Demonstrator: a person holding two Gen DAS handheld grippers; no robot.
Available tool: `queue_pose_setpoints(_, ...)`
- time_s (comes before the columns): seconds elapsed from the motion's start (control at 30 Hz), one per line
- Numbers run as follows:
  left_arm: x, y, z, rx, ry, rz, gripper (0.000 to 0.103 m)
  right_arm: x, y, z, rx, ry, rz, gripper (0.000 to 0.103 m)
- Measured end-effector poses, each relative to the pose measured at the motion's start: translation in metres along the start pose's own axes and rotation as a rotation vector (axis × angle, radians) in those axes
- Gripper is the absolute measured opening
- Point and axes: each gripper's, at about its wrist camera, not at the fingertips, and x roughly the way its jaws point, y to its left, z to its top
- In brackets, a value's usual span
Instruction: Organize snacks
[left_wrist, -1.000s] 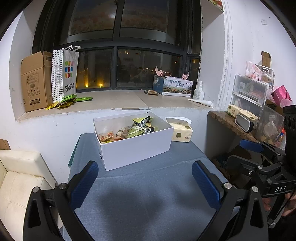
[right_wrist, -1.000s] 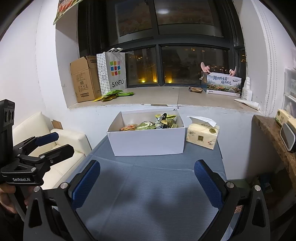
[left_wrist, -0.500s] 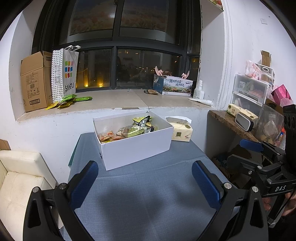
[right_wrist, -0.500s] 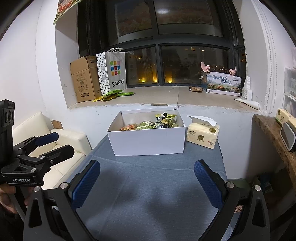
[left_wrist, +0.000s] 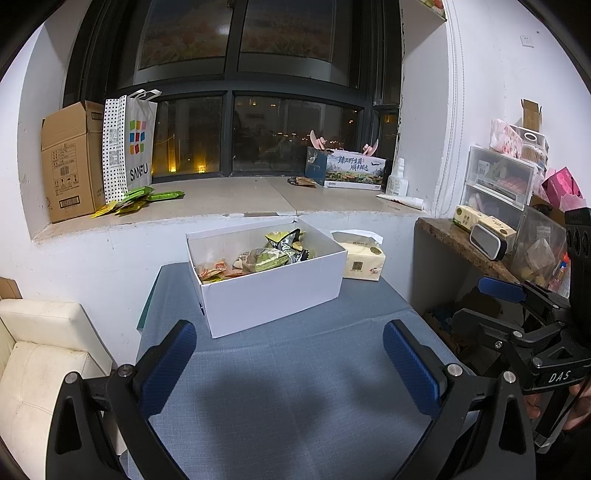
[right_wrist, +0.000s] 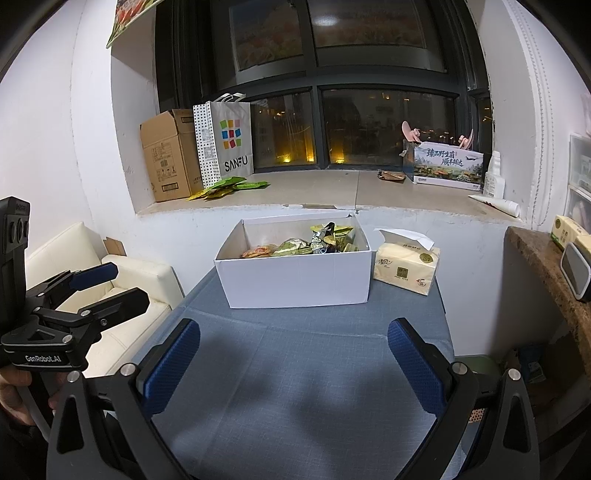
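A white open box (left_wrist: 273, 291) (right_wrist: 295, 280) stands at the far end of the blue-grey table (left_wrist: 295, 387) (right_wrist: 303, 376). Inside it lie several snack packets (left_wrist: 266, 254) (right_wrist: 310, 243), green, black and orange. More green packets (left_wrist: 136, 199) (right_wrist: 225, 186) lie on the windowsill. My left gripper (left_wrist: 290, 362) hovers open over the near part of the table with nothing between its blue pads. My right gripper (right_wrist: 293, 362) is open and empty too, equally short of the box. Each gripper also shows from the side in the other's view.
A tissue pack (left_wrist: 364, 256) (right_wrist: 406, 267) sits right of the box. The sill holds a cardboard carton (left_wrist: 70, 162), a SANFU paper bag (left_wrist: 129, 144) and a printed box (left_wrist: 351, 168). A cream sofa (left_wrist: 33, 365) lies left; a cluttered shelf (left_wrist: 480, 243) stands right.
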Motion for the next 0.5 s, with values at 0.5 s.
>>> queue_pose_setpoints(0.5, 0.0024, 0.0019, -0.0013, 0.005, 0.006, -0.004, 0.103, 0.0019, 0.0019, -0.002, 0.0, 0.007, 0.002, 0.103)
